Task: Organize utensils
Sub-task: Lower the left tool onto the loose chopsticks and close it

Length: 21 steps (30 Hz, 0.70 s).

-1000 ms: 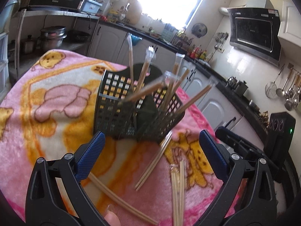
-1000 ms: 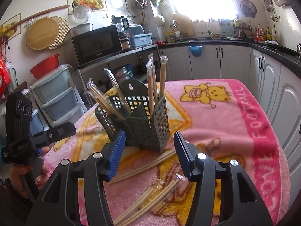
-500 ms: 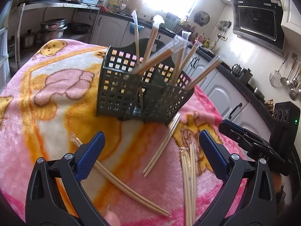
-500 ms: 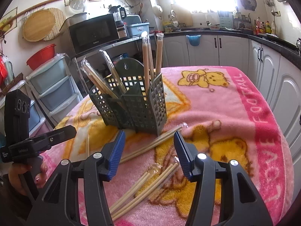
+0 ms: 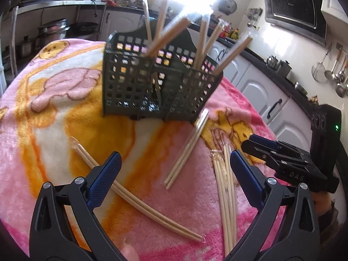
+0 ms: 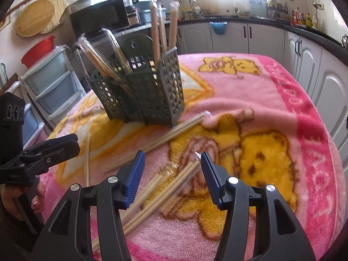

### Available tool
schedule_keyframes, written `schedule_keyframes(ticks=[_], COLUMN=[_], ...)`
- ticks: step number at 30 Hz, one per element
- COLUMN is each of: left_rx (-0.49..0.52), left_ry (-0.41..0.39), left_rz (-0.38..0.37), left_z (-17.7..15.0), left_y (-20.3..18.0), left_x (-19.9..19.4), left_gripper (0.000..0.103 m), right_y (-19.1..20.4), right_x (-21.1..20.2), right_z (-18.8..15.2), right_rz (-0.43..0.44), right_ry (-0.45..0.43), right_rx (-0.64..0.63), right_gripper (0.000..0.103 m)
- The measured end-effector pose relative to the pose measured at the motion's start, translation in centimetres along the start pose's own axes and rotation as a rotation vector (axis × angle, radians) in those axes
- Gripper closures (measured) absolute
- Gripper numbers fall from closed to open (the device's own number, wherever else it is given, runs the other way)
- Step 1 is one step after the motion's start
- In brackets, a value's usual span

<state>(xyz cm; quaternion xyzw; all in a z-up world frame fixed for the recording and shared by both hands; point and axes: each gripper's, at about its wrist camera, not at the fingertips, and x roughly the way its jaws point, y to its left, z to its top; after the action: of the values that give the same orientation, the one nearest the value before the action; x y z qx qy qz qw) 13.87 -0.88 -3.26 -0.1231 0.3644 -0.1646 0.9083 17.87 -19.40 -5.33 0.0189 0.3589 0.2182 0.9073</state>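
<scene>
A kitchen with white cabinets surrounds a table under a pink cartoon blanket [image 5: 54, 113]. In the left wrist view, the dark slotted holder [image 5: 158, 82] stands upright mid-table with wrapped chopsticks leaning out of it. The left gripper [image 5: 174, 171] hovers with fingers wide apart and empty above a loose pair [image 5: 139, 202] lying diagonally from upper left to lower right.

In the right wrist view, the right gripper [image 6: 173, 174] is spread and empty over a bundle [image 6: 152, 198] whose long axis runs lower left to upper right. Another pair [image 6: 174, 132] lies just beside the holder [image 6: 145, 91].
</scene>
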Motion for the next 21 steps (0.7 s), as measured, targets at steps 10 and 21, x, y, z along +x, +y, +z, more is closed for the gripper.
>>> schedule_keyframes(ticks=[10, 21], left_rx=[0.010, 0.056], left_ry=[0.090, 0.174], left_rz=[-0.016, 0.031], left_z=[-1.3, -2.4], left_y=[0.0, -0.7], left_x=[2.2, 4.7], left_gripper=[0.054, 0.063], right_y=[-1.2, -2.5], right_x=[1.8, 4.1], right_z=[-0.5, 0.1], right_rz=[-0.020, -0.045], right_ry=[0.054, 0.118], right_rx=[0.044, 0.092], right_gripper=[0.052, 0.052])
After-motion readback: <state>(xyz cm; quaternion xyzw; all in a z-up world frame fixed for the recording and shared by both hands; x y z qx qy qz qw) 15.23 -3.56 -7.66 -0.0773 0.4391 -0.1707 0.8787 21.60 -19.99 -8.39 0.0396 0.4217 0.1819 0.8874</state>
